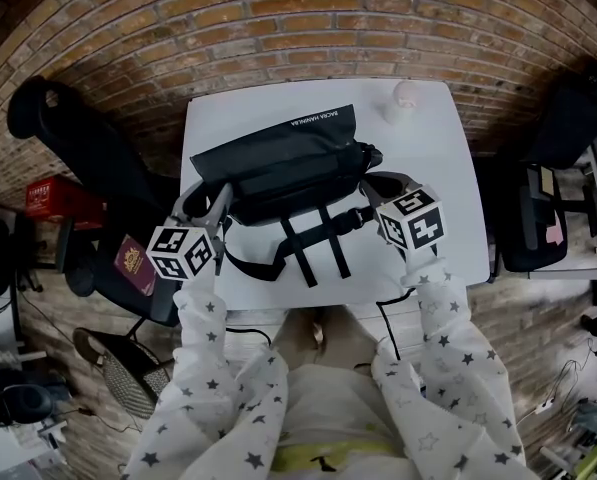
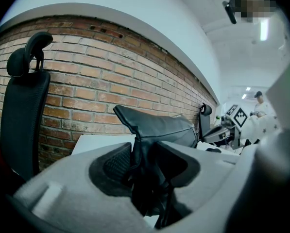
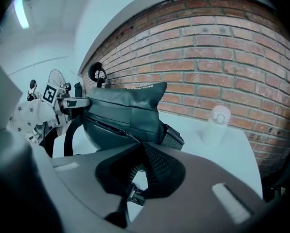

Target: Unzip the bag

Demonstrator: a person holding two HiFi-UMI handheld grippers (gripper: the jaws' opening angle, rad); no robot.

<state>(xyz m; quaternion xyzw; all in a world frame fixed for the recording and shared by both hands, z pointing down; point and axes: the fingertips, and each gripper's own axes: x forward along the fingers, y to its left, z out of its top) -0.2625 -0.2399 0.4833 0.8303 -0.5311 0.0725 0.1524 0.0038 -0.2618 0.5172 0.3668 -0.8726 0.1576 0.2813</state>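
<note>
A black bag (image 1: 278, 173) lies across the middle of the white table (image 1: 438, 138), its straps (image 1: 308, 243) trailing toward the near edge. My left gripper (image 1: 210, 200) is at the bag's left end. In the left gripper view the left gripper (image 2: 144, 154) has its jaws pinching a fold of the bag's fabric (image 2: 159, 125). My right gripper (image 1: 376, 184) is at the bag's right end. In the right gripper view the bag (image 3: 125, 110) shows its zipper track (image 3: 117, 130) running into the nearly closed right gripper (image 3: 141, 147), shut on the pull.
A small white bottle (image 1: 405, 95) stands at the table's far right, also in the right gripper view (image 3: 216, 125). Black office chairs stand left (image 1: 88, 148) and right (image 1: 568, 118) of the table. A red box (image 1: 53, 198) sits at the left. A brick wall runs behind.
</note>
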